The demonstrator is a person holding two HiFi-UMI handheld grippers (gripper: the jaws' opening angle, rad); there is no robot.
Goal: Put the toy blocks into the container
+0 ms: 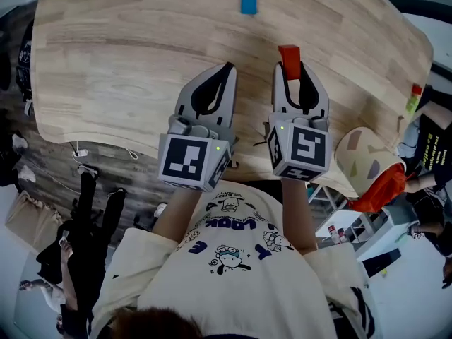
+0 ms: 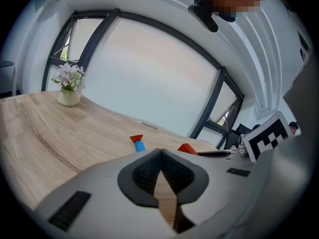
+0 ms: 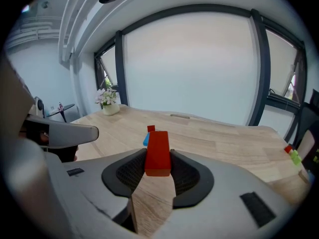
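While our right claw [image 3: 157,159] grips a red block [image 3: 158,151] and our left claw [image 2: 160,152] is closed, empty, a blue block [image 1: 248,1] lies well beyond the red block; no container shows.

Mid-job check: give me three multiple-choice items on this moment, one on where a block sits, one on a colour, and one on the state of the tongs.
1. Where is the blue block?
A. On the table, towards its far side
B. On the floor
C. On a chair

2. What colour is the held block in the right tongs?
A. Green
B. Red
C. Yellow

3. What state are the left tongs in?
A. Wide open
B. Clamped on a block
C. Shut, nothing between

Answers:
1 A: the head view shows it lying on the wood, well beyond both tongs.
2 B: the right gripper view shows a red piece pinched between the pads.
3 C: the left gripper view shows the tips meeting, with only table behind them.
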